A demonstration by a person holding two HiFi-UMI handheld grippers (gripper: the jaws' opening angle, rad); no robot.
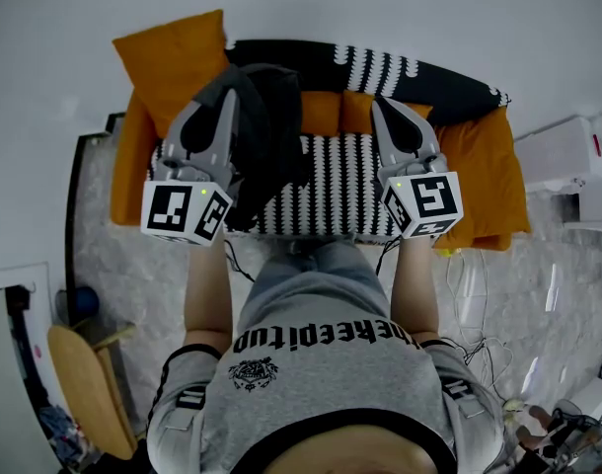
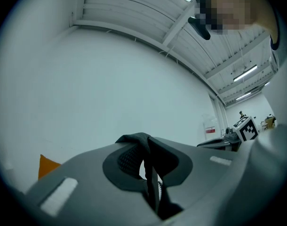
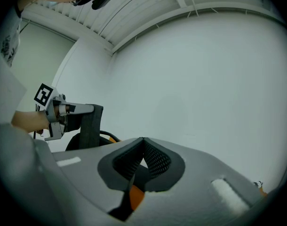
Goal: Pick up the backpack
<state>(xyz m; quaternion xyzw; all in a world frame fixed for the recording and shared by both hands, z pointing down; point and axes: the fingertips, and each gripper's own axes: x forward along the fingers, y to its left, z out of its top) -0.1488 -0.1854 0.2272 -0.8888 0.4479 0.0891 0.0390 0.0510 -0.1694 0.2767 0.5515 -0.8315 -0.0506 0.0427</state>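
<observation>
Head view: the black backpack (image 1: 271, 136) hangs from the left gripper (image 1: 232, 97) over the sofa (image 1: 493, 181), at 11 o'clock from the person, so the lift appears largely done; full clearance cannot be told. Left jaws stand narrow, pinching its strap (image 2: 142, 145). Right gripper (image 1: 382, 107), at 1 o'clock, is closed on nothing

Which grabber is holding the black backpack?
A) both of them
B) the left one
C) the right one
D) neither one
B: the left gripper has its jaws clamped on a dark strap of the backpack, while the right gripper has its jaws together with nothing between them.
</observation>
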